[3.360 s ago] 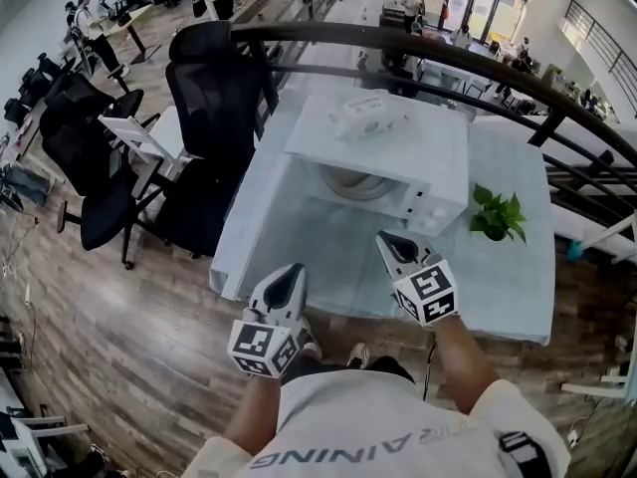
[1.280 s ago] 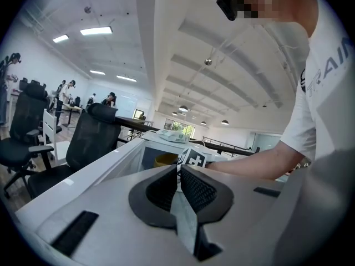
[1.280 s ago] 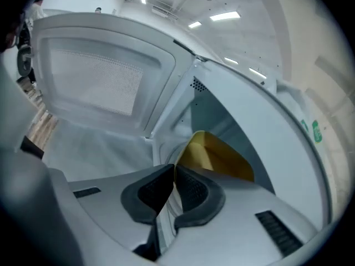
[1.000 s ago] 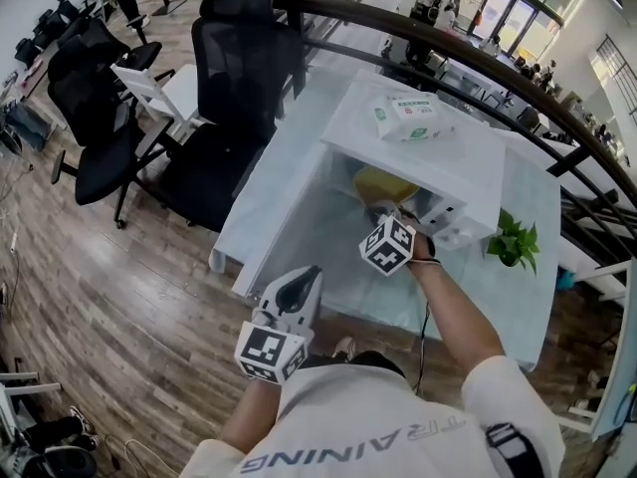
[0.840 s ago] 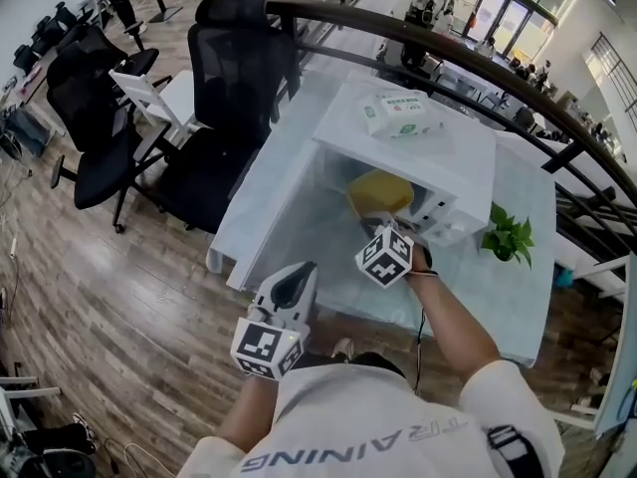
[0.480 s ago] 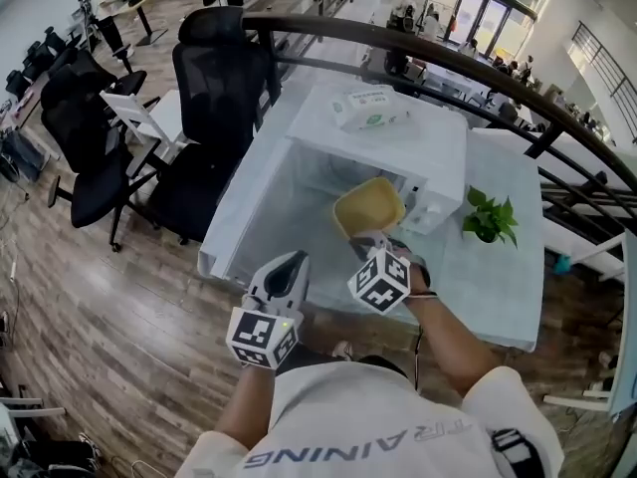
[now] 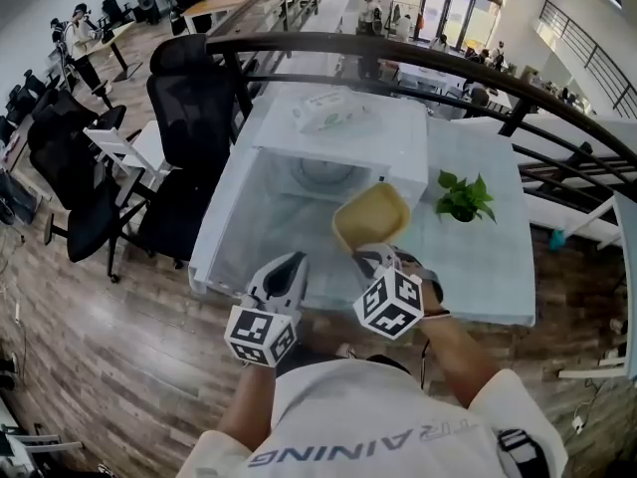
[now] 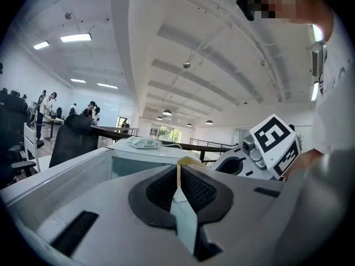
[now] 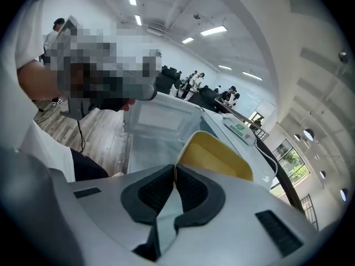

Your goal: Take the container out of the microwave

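The right tongs (image 7: 371,256) clamp the container (image 7: 370,215), already outside the microwave (image 7: 338,132). The left tongs (image 7: 290,265) sit closed, empty. Probably only set-down remains.

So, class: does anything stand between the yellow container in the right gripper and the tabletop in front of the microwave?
Nothing visible does. The right gripper holds the yellow container by its rim, outside the microwave, over bare table; the potted plant stands off to its right.
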Motion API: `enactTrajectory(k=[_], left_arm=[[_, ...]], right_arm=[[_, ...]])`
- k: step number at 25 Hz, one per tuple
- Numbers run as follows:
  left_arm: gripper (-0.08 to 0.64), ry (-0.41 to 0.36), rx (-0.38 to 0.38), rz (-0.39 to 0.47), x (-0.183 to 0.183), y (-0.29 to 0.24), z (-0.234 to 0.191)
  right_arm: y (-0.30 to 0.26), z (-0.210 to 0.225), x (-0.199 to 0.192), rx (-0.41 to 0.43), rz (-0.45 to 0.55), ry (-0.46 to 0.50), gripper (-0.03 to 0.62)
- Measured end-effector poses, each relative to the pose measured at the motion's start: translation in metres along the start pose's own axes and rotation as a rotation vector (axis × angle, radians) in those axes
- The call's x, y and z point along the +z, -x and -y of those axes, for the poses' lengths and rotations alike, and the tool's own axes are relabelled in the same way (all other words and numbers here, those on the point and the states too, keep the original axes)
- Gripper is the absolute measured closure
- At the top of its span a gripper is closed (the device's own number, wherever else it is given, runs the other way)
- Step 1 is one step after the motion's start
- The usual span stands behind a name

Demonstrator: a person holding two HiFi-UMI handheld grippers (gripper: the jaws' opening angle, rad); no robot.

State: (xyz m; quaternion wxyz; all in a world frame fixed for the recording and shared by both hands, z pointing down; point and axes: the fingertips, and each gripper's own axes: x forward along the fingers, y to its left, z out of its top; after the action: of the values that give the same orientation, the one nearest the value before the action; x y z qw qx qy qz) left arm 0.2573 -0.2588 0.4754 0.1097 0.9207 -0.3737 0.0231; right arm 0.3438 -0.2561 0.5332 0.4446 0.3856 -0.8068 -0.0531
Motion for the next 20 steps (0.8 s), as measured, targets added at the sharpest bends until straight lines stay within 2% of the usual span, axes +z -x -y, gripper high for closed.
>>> enactTrajectory(k=[8,20], left_arm=[[0.512,-0.009,-0.032,-0.012,-0.001,0.0,0.02],[0.512,-0.013,-0.02,-0.015,-0.003,0.004,0.022]], right_arm=[[0.021,0.01,-0.011,-0.023,0.007,-0.064,0.557],[0.024,0.003,-0.007,0.003,0.029,-0.05,0.557]])
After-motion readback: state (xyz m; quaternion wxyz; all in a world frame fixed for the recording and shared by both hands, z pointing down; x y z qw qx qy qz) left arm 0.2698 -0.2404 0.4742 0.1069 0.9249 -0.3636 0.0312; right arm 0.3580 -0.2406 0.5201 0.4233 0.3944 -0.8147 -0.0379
